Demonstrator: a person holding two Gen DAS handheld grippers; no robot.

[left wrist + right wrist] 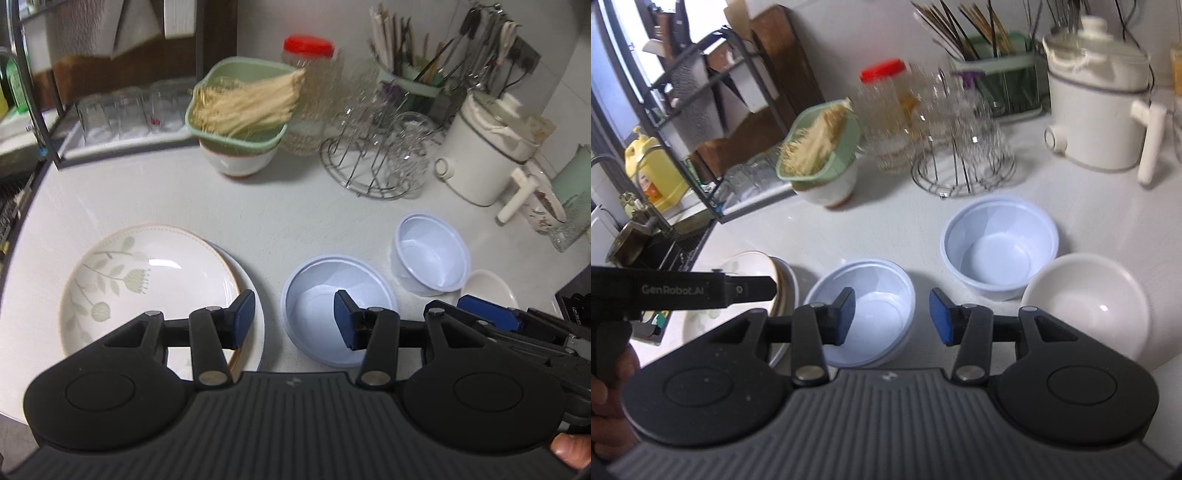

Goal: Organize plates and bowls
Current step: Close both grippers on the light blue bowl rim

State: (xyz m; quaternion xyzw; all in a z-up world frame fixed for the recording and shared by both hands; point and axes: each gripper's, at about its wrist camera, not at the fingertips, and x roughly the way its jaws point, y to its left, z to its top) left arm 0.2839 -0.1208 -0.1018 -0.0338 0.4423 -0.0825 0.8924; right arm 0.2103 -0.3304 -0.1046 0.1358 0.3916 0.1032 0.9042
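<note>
Beside the stacked plates (147, 280), the nested blue bowls (336, 310) are being left; both claws, left claw (294, 319) and right claw (892, 316), are being held spread, empty; the tall blue bowl (999, 245) and white bowl (1086, 299) are judged unstacked.

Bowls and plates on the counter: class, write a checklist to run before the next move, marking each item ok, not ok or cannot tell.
1. Left gripper empty, jaws apart: ok.
2. Right gripper empty, jaws apart: ok.
3. Plates stacked: ok.
4. All bowls nested: not ok; the near blue bowl looks doubled, but the far blue bowl and white bowl stand apart.
5. Counter between plates and bowls free: ok.
6. Bowls clean: cannot tell.
</note>
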